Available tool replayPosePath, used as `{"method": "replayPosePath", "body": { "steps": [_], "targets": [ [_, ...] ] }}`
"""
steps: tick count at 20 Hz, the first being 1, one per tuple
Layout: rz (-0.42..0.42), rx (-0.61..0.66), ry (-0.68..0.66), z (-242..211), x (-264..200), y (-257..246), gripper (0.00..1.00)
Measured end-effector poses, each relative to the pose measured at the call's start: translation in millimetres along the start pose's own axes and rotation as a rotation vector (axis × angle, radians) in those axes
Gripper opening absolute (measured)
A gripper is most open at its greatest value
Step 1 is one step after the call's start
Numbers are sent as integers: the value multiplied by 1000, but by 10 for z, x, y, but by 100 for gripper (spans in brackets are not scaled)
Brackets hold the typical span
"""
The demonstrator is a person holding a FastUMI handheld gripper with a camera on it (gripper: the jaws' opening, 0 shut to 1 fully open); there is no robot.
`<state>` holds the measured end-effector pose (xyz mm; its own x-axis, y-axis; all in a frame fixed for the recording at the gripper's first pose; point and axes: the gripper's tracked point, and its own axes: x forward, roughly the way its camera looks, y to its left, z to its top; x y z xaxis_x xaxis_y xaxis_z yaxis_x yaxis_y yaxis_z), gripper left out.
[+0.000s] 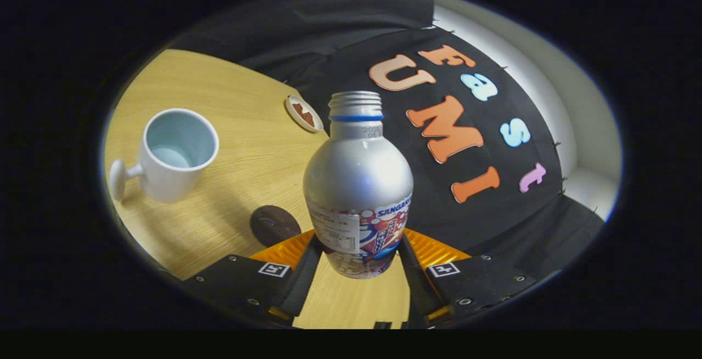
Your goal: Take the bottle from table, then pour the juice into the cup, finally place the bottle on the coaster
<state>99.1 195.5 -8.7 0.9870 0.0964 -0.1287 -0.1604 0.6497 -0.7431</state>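
A silver bottle (357, 183) with a blue neck ring, an open threaded mouth and a printed label sits between my two fingers. My gripper (359, 260) is shut on the bottle's lower body, and the bottle's base hangs above the wooden table (241, 145). The whole view is tilted. A white cup (173, 153) with a knob handle stands to the left beyond the fingers, its pale blue inside showing. A dark brown round coaster (274, 224) lies on the table just ahead of the left finger (299, 271).
A small white dish (303, 113) with something brown in it rests near the table's far edge, behind the bottle. The black cloth wall rises behind the table, with a white wall strip to its right.
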Motion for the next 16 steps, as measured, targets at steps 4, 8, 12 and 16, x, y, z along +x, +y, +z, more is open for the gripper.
{"method": "replayPosePath", "body": {
  "steps": [4, 8, 12, 16],
  "targets": [
    [13, 197, -2, -52, 51, -6, 77],
    [36, 409, -9, -21, 161, -4, 77],
    [100, 590, -5, -19, 294, 171, 77],
    [161, 736, 43, -126, 468, 374, 77]
  ]
}}
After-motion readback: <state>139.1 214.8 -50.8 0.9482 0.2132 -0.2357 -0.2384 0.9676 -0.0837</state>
